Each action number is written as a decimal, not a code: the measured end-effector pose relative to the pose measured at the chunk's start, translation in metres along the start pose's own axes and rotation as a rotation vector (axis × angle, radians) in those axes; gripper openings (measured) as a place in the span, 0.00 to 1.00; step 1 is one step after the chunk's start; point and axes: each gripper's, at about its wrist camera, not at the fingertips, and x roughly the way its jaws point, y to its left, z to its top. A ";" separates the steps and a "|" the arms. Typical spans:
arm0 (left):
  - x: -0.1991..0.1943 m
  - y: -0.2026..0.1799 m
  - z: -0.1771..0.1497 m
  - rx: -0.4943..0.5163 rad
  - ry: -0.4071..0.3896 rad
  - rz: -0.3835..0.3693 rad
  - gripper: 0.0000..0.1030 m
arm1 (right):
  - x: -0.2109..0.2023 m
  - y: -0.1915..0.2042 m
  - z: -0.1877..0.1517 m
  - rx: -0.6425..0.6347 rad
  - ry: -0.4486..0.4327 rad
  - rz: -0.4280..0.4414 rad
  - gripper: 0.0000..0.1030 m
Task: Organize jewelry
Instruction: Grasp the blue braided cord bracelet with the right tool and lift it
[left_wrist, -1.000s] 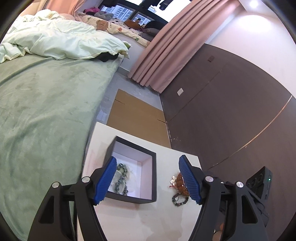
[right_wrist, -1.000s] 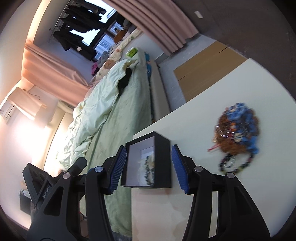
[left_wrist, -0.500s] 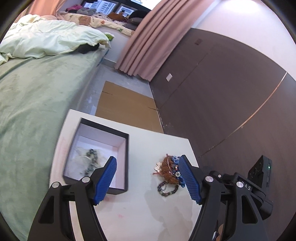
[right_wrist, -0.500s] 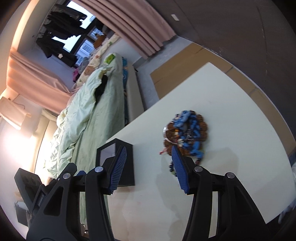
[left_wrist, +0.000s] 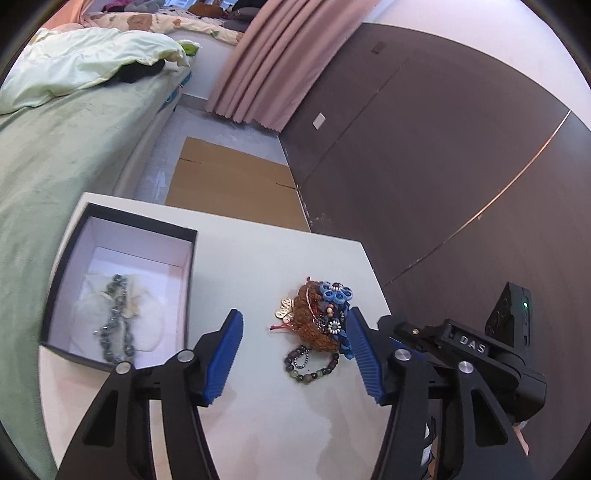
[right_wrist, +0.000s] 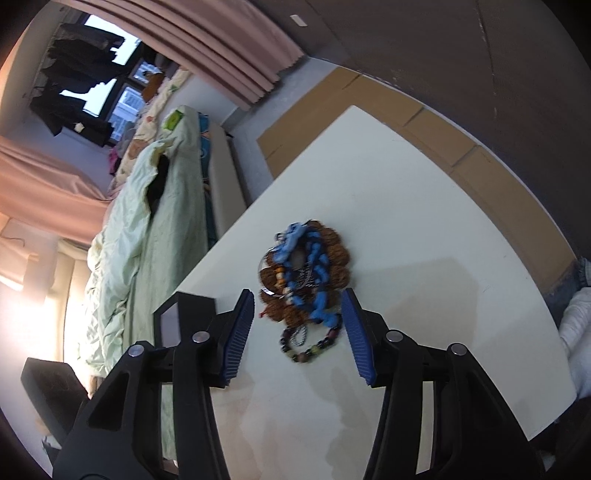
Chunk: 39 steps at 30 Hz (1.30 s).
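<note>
A pile of jewelry (left_wrist: 320, 320) with brown beads, blue pieces and a dark bead bracelet (left_wrist: 312, 363) lies on the white table (left_wrist: 258, 424). A black box (left_wrist: 122, 288) with a white lining stands at the table's left and holds a dark bead strand (left_wrist: 116, 325). My left gripper (left_wrist: 295, 354) is open and empty, with the pile between its fingers. My right gripper (right_wrist: 297, 332) is open and empty just short of the same pile (right_wrist: 303, 273). The bracelet (right_wrist: 308, 341) lies between its fingers. The box (right_wrist: 184, 314) is partly hidden behind the right gripper's left finger.
A bed with green bedding (left_wrist: 55, 147) runs along the table's left side. Brown cardboard (left_wrist: 232, 188) lies on the floor beyond the table. A dark wall (left_wrist: 424, 166) stands to the right. The right gripper's body (left_wrist: 480, 354) shows in the left wrist view.
Both grippers have swung away from the black box and toward the jewelry pile, which now sits between their fingers. Both stayed open.
</note>
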 end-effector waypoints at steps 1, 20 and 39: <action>0.004 0.000 0.000 0.000 0.008 0.000 0.50 | 0.002 -0.001 0.001 0.007 0.007 -0.009 0.43; 0.068 0.000 0.008 0.015 0.106 0.008 0.38 | 0.017 -0.011 0.012 0.106 0.029 -0.030 0.07; 0.117 -0.039 -0.004 0.258 0.121 0.184 0.15 | -0.014 -0.005 0.036 0.101 -0.072 0.071 0.07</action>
